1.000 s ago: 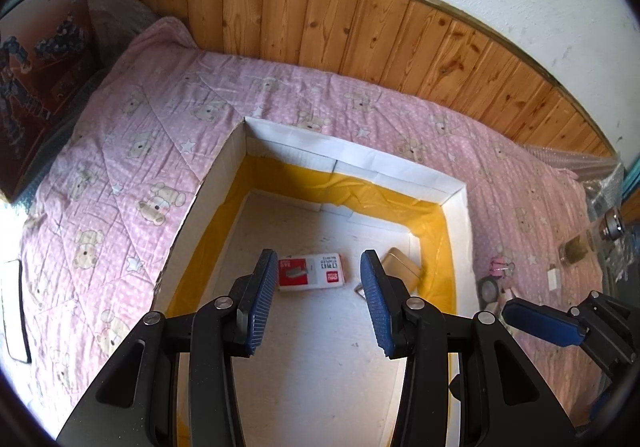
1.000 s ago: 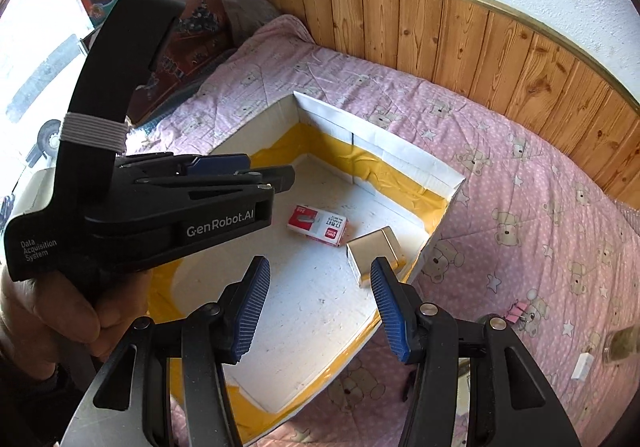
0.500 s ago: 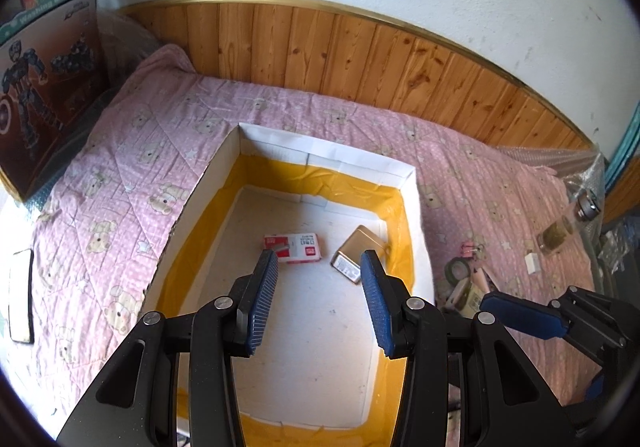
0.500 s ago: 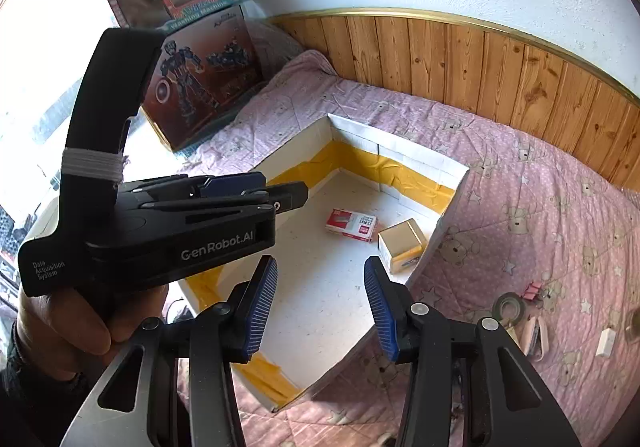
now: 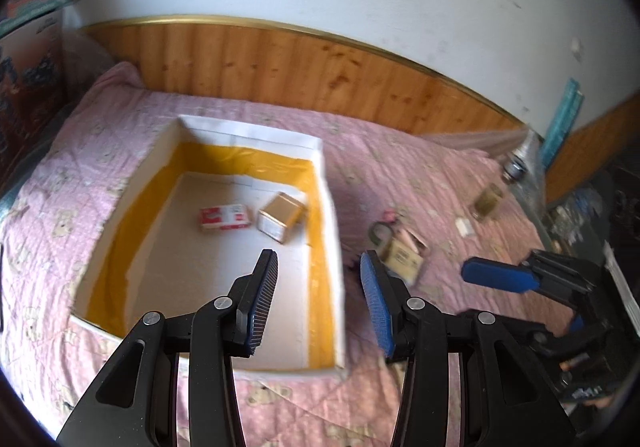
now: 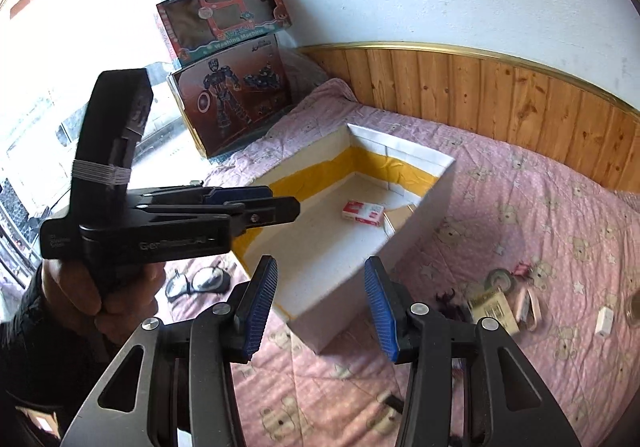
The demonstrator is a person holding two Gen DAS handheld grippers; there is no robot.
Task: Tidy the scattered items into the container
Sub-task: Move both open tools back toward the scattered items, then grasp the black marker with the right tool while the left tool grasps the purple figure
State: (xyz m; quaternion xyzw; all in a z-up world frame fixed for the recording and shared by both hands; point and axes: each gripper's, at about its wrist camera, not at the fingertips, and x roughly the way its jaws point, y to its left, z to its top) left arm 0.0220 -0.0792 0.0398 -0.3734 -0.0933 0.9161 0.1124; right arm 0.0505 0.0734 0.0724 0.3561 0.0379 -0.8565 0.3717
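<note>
The white foam container with yellow tape lining point(image 5: 328, 183) sits left on the pink quilt point(image 6: 540, 207), holding 2 small boxes. Right of it lies loose clutter point(image 6: 490, 305). Left gripper point(image 5: 318, 301) and right gripper point(image 6: 320, 301) both gape, empty; blurred aim risks snagging quilt.

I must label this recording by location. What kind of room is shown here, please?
Most likely a bedroom at home, probably a child's. A pink quilt printed with teddy bears covers a bed against a wood-panelled wall, and boxed toys are stacked by a bright window.
</note>
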